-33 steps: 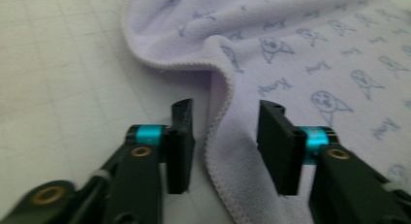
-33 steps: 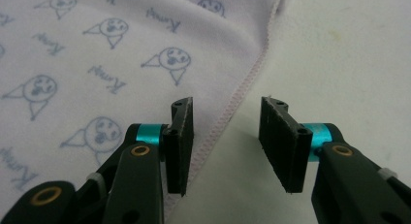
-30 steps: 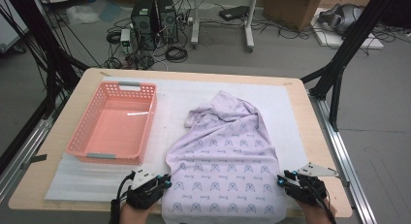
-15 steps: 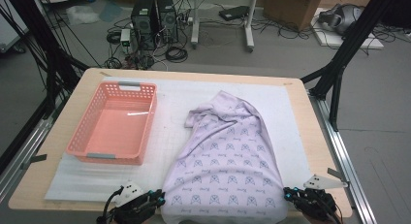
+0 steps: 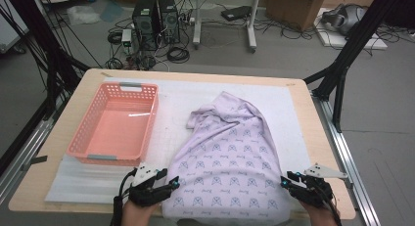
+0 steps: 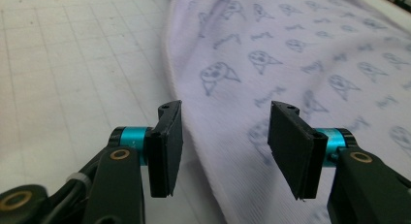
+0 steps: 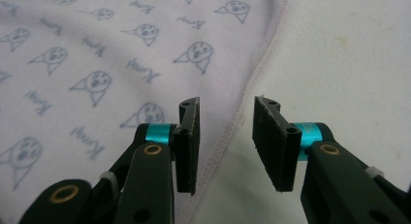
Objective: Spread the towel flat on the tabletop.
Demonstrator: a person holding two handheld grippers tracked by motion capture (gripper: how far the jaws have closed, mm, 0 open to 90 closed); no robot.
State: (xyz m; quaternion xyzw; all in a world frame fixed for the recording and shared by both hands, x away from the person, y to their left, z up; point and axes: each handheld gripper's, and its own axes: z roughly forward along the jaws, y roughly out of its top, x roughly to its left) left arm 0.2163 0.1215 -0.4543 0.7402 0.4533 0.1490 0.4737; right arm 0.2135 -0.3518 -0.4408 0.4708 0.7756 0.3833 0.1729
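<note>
One pink basket (image 5: 115, 124) apparently holds nothing, beside the cloth (image 5: 227, 157).

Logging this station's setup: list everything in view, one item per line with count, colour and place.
garment: one, pale lilac with a cat-face print, spread on the mat's right half, near edge at the table front.
basket: one, pink plastic, on the mat's left half.
mat: one, white, covering most of the tabletop.
table: one, light wood.
computer towers: two, black, on the floor beyond the table.
cardboard box: one, brown, far floor.
left gripper: black fingers open over the garment's left edge.
right gripper: black fingers open over its right hem.
</note>
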